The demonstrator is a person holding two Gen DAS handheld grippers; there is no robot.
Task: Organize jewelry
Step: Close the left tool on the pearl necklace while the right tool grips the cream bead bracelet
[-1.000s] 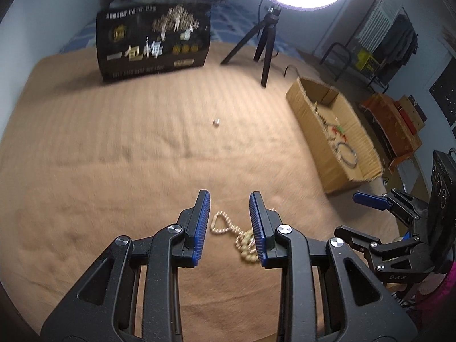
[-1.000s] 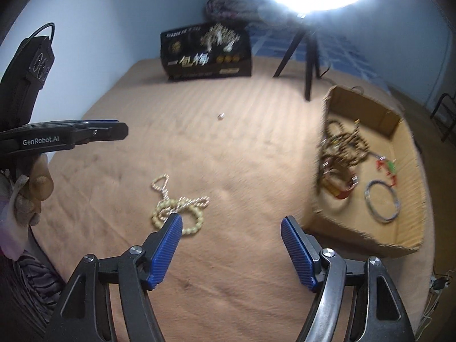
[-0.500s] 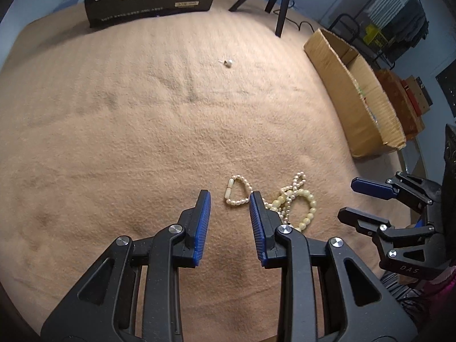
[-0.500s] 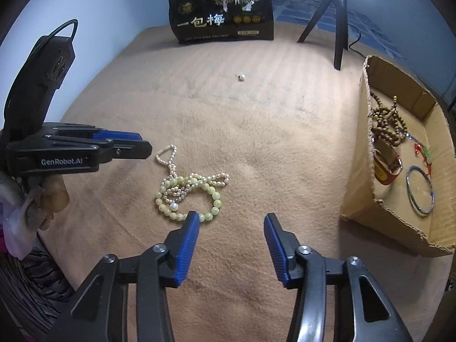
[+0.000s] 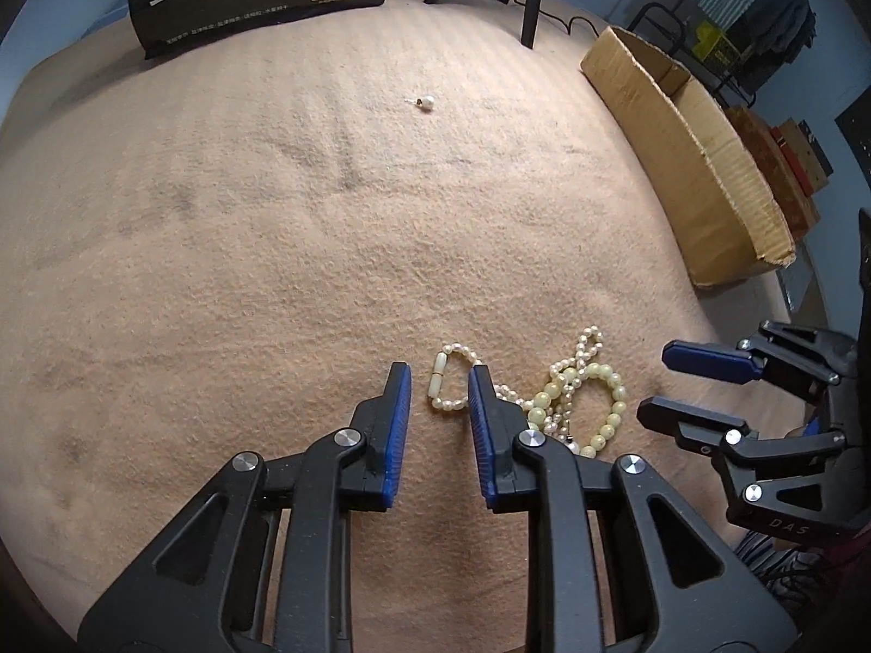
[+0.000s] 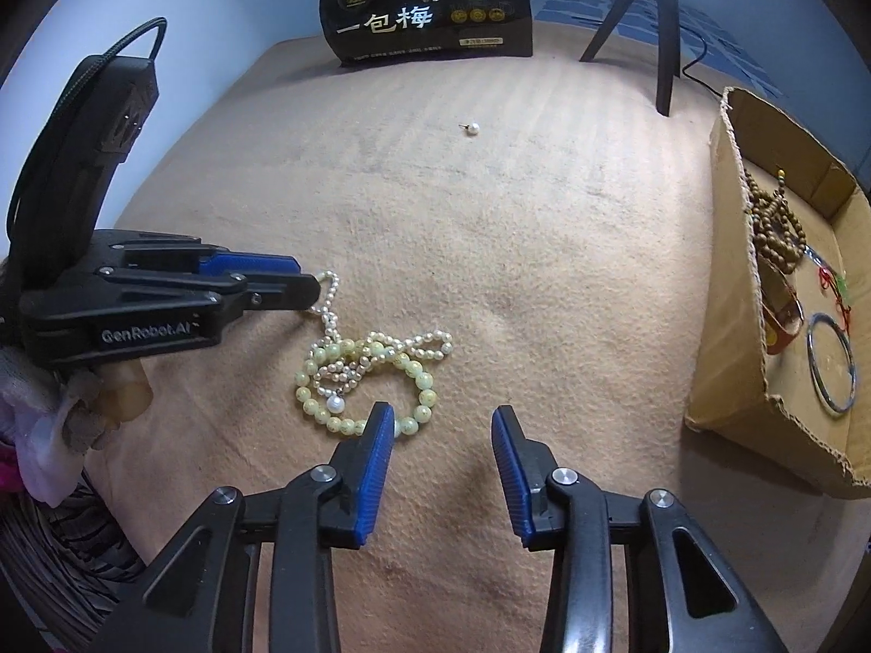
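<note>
A thin pearl necklace [image 5: 585,345] and a pale green bead bracelet [image 5: 609,408] lie tangled on the tan blanket. My left gripper [image 5: 440,375] is low over the necklace's end loop. That loop lies between its closing jaws, and a gap shows on both sides. My right gripper [image 6: 442,416] hovers at the near edge of the bracelet [image 6: 424,381]. Its jaws are closing with only blanket and a bead or two at the left pad. The necklace [image 6: 430,340] crosses the bracelet. In the right wrist view the left gripper [image 6: 305,285] reaches the strand's far end.
An open cardboard box [image 6: 729,272] at the right holds wooden beads, a bangle and a metal ring. A loose pearl stud [image 5: 427,103] lies mid-blanket. A black printed bag [image 6: 430,11] and a tripod [image 6: 664,54] stand at the back.
Both grippers have come down toward the tangled jewelry and tipped further downward. The right jaws have narrowed a lot, the left jaws a little around the necklace's loop.
</note>
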